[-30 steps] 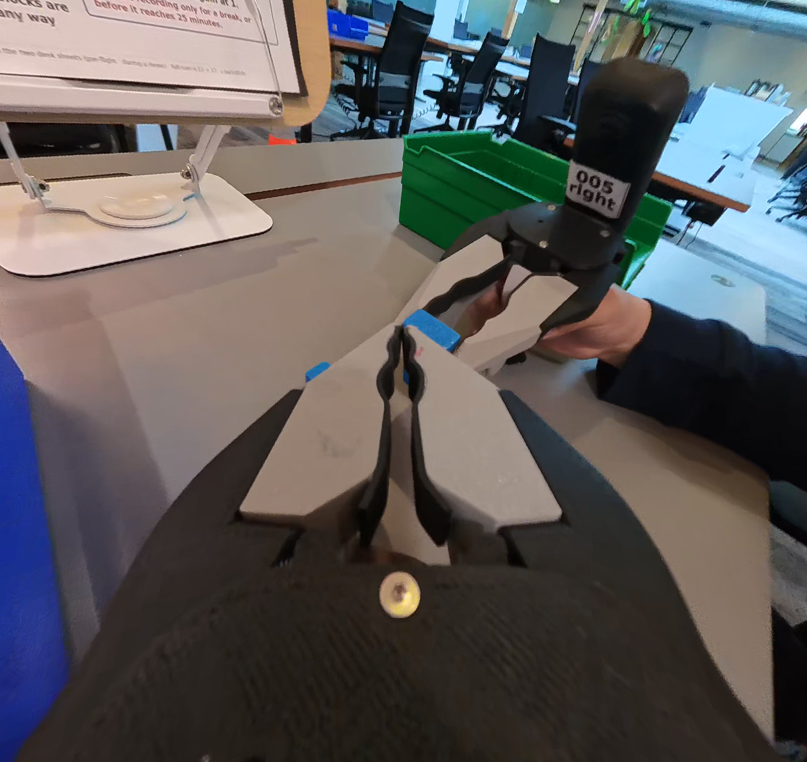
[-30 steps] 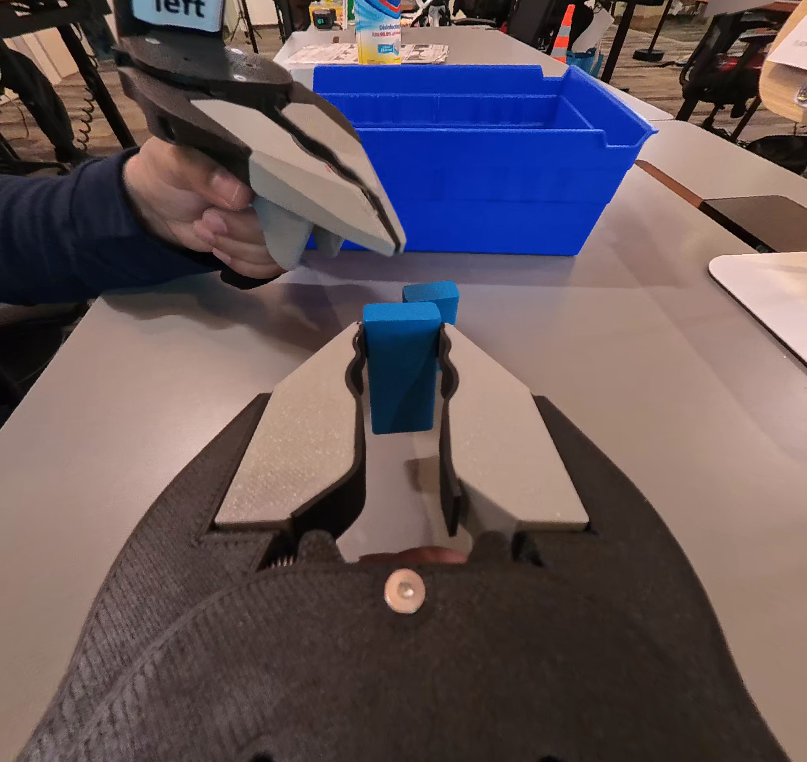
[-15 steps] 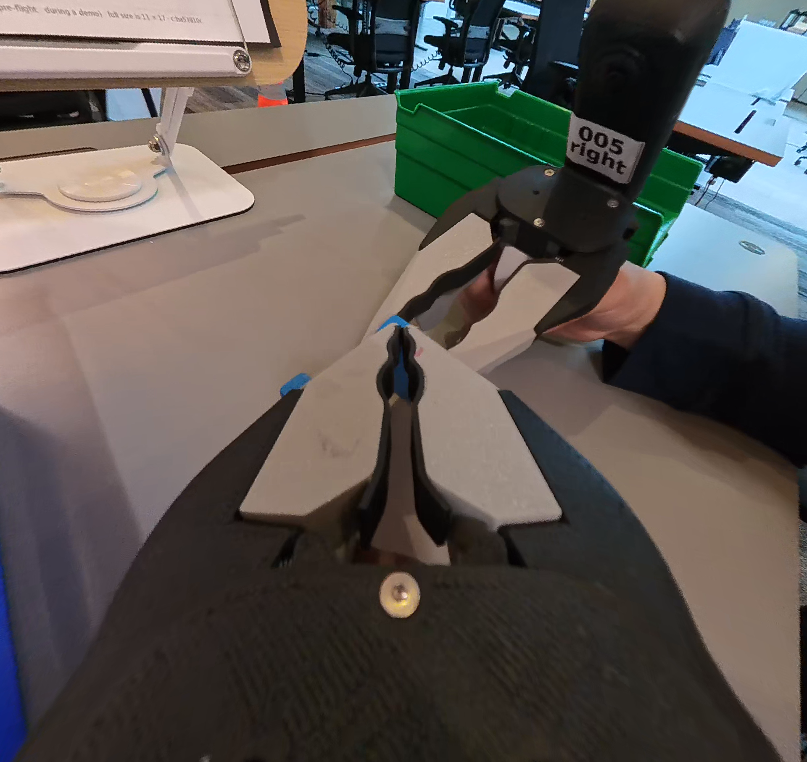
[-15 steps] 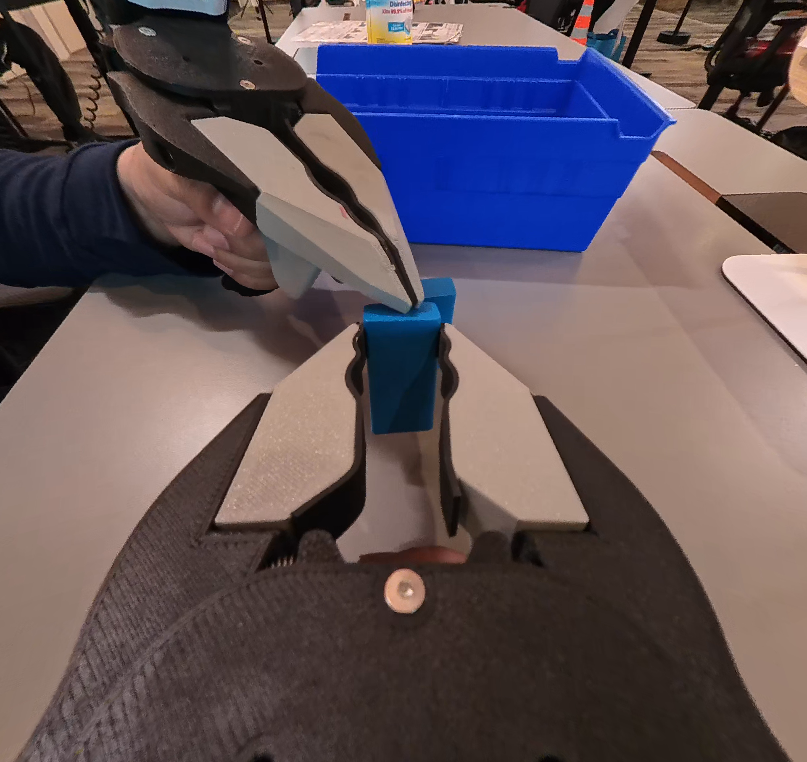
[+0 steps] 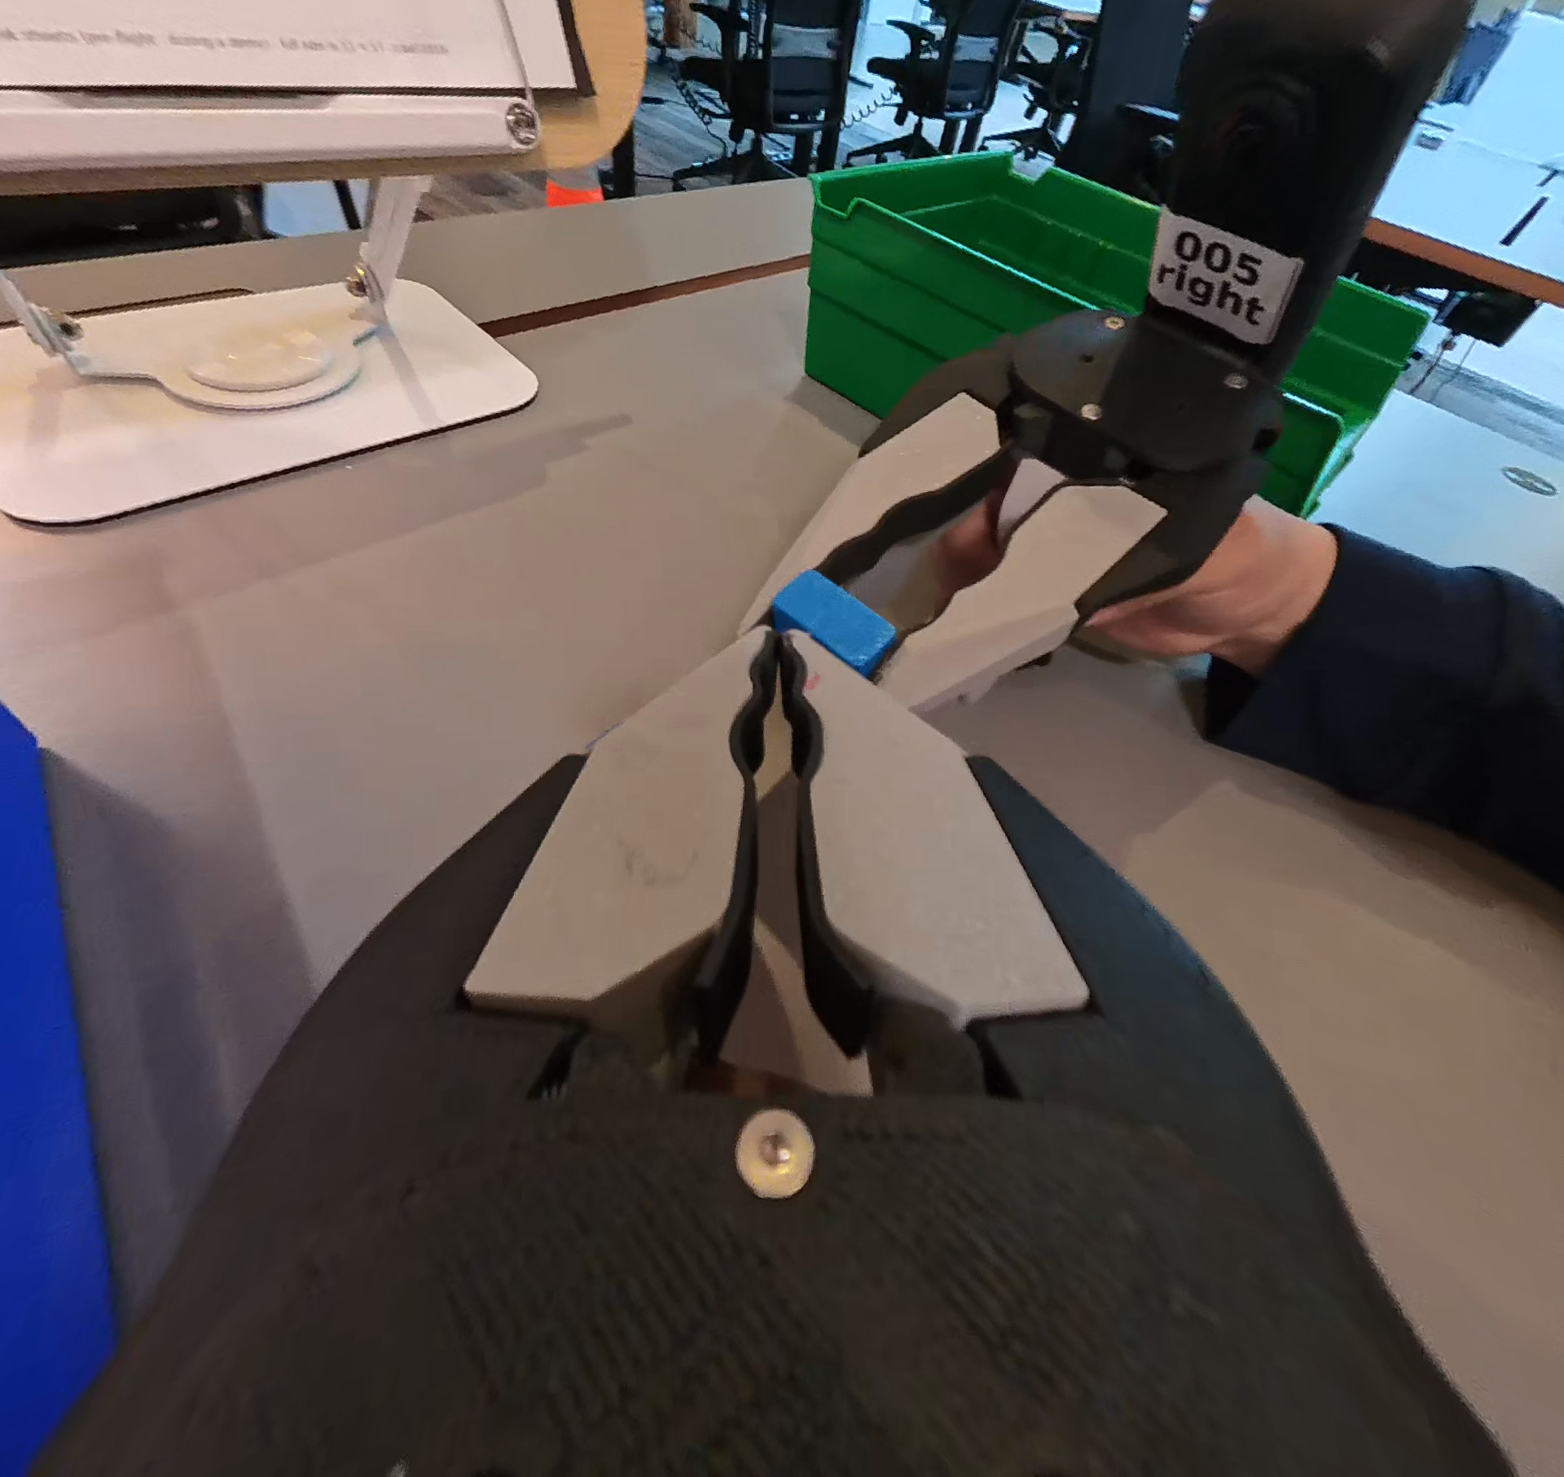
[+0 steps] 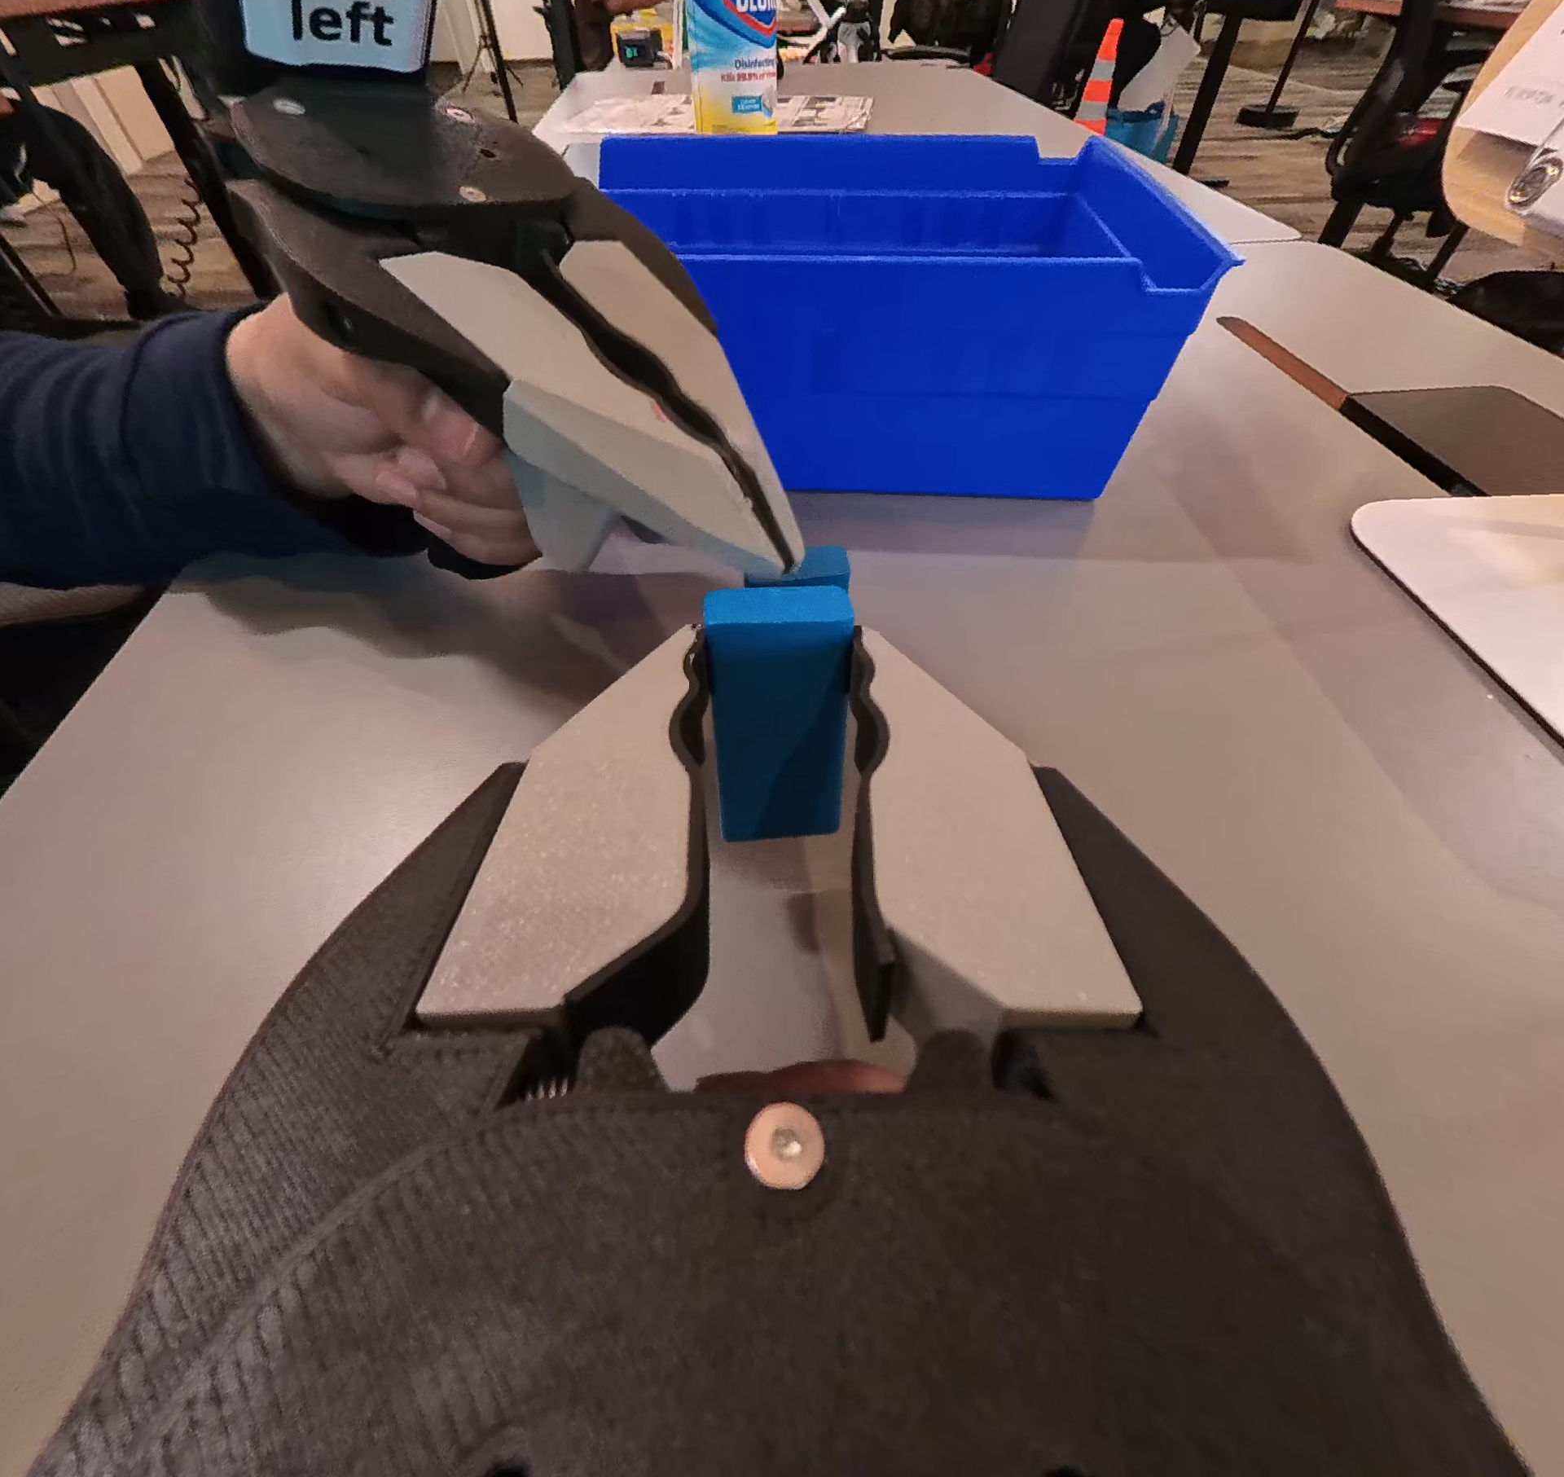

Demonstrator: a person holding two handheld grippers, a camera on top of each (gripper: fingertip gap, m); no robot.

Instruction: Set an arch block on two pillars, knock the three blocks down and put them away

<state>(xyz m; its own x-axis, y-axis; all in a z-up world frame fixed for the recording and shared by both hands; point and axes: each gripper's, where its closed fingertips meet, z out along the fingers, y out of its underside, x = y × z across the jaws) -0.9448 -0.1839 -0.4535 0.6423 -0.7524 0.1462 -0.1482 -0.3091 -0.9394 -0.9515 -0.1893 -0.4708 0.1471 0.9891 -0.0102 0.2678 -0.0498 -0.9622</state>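
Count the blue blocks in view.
2. One blue block is clamped upright between the right gripper fingers; a second blue block stands just behind it, under the shut left gripper. A third may be hidden.

Closed left claw [image 5: 777,647] beside blue block [image 5: 834,622]

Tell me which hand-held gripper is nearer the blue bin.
Left. The left hand-held gripper reaches in just ahead of the blue bin; the right hand-held gripper sits farther back, gripping a blue block.
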